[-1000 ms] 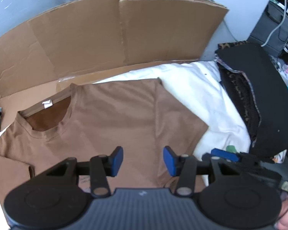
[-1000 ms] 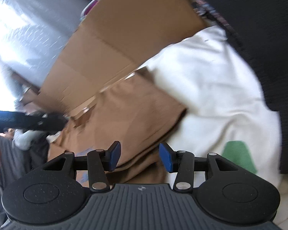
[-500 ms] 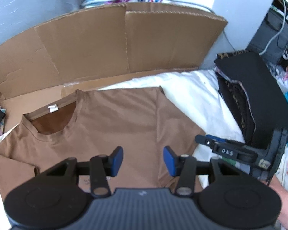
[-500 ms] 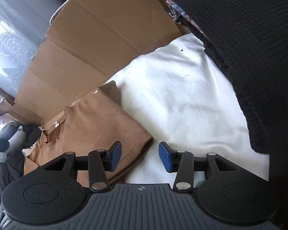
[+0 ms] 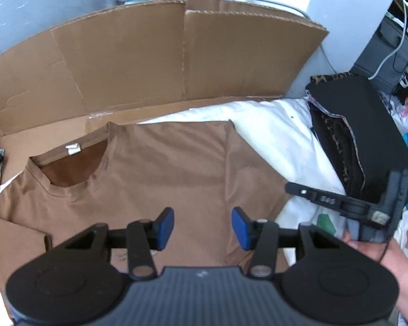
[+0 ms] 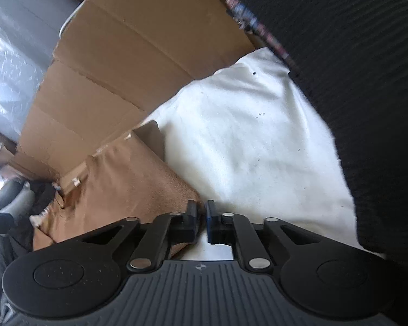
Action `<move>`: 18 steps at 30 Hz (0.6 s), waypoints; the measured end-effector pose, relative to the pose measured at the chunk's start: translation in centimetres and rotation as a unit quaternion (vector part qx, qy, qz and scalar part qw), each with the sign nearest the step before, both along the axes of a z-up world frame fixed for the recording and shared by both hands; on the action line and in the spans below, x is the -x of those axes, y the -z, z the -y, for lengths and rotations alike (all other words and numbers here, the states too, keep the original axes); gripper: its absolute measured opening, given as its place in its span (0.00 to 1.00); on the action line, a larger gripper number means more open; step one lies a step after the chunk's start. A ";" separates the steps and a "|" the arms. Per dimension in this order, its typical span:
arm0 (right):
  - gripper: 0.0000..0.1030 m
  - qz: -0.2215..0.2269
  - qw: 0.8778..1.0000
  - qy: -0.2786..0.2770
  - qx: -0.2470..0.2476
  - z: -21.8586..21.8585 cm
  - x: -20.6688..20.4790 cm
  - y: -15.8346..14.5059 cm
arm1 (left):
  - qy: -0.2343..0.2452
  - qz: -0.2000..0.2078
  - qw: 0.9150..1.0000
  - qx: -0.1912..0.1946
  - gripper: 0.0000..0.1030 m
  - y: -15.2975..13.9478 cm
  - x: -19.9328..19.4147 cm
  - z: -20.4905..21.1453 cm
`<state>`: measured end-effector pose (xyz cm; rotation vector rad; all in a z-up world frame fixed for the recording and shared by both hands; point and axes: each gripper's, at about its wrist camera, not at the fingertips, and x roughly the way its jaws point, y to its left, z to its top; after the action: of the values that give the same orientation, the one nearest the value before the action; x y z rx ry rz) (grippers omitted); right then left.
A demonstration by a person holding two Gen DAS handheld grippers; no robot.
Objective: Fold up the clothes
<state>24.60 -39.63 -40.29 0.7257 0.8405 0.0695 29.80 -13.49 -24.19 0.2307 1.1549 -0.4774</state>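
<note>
A brown T-shirt (image 5: 163, 168) lies flat, front up, collar at the left, on cardboard and a white cloth. My left gripper (image 5: 202, 224) hovers over the shirt's lower body, open, with nothing between its blue pads. My right gripper (image 5: 289, 187) comes in from the right with its tips at the edge of the shirt's right sleeve. In the right wrist view this gripper (image 6: 201, 214) is shut, its pads pinched on the sleeve corner of the brown T-shirt (image 6: 127, 184).
A creased cardboard sheet (image 5: 176, 62) stands up behind the shirt. The white cloth (image 5: 280, 135) spreads to the right. On it sits a pile of folded dark clothes (image 5: 367, 135), close to the right gripper. A hand (image 5: 367, 247) holds the right gripper.
The right gripper slid in to the sleeve edge and its jaws closed on it. The left gripper stayed open over the shirt.
</note>
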 end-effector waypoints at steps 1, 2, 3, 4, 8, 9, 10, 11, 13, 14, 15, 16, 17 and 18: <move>0.02 0.003 1.000 0.004 -0.009 0.2 0.2 -0.3 | -0.002 -0.001 1.000 0.000 0.49 0.0 -0.1 -0.2; 0.02 0.007 1.000 0.008 -0.019 0.3 0.4 -0.7 | -0.004 -0.001 1.000 -0.001 0.49 0.0 -0.1 -0.4; 0.02 0.013 0.999 0.010 -0.032 0.4 0.5 -1.1 | -0.003 -0.002 1.000 -0.004 0.49 -0.1 -0.2 -0.5; 0.02 0.017 0.999 0.012 -0.048 0.5 0.6 -1.4 | -0.004 -0.003 1.000 -0.006 0.49 -0.2 -0.3 -0.6; 0.02 0.034 0.995 0.015 -0.093 0.5 0.6 -2.9 | -0.020 0.008 1.000 0.004 0.49 -1.4 -0.9 -1.2; 0.02 0.039 0.994 0.012 -0.100 0.3 0.4 -3.4 | -0.019 0.011 1.000 0.004 0.49 -1.7 -0.9 -1.2; 0.02 0.043 0.993 0.009 -0.107 0.1 0.3 -3.8 | -0.016 0.015 1.000 0.002 0.49 -1.8 -0.8 -1.1; 0.02 0.048 0.992 0.005 -0.115 -0.2 0.0 -4.2 | -0.013 0.017 1.000 0.000 0.49 -1.9 -0.8 -1.0; 0.02 0.056 0.990 -0.007 -0.126 -1.0 -0.6 -5.1 | -0.007 0.019 1.000 0.001 0.49 -2.0 -0.7 -0.8; 0.02 0.059 0.990 -0.014 -0.129 -1.5 -0.9 -5.5 | -0.004 0.019 1.000 0.003 0.49 -2.1 -0.6 -0.7; 0.02 0.061 0.989 -0.021 -0.132 -2.0 -1.2 -5.8 | -0.002 0.020 1.000 0.005 0.49 -2.1 -0.6 -0.6; 0.02 0.062 0.989 -0.027 -0.134 -2.5 -1.4 -6.1 | 0.000 0.021 1.000 0.008 0.49 -2.2 -0.6 -0.6; 0.02 0.062 0.988 -0.034 -0.136 -2.9 -1.7 -6.3 | 0.000 0.023 1.000 0.010 0.49 -2.3 -0.6 -0.5; 0.02 0.062 0.988 -0.040 -0.137 -3.4 -2.0 -6.4 | -0.002 0.025 1.000 0.013 0.49 -2.3 -0.7 -0.6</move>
<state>26.59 -36.20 -33.87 0.9361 0.7475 0.3040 30.53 -12.92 -21.89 0.2175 1.0992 -0.4810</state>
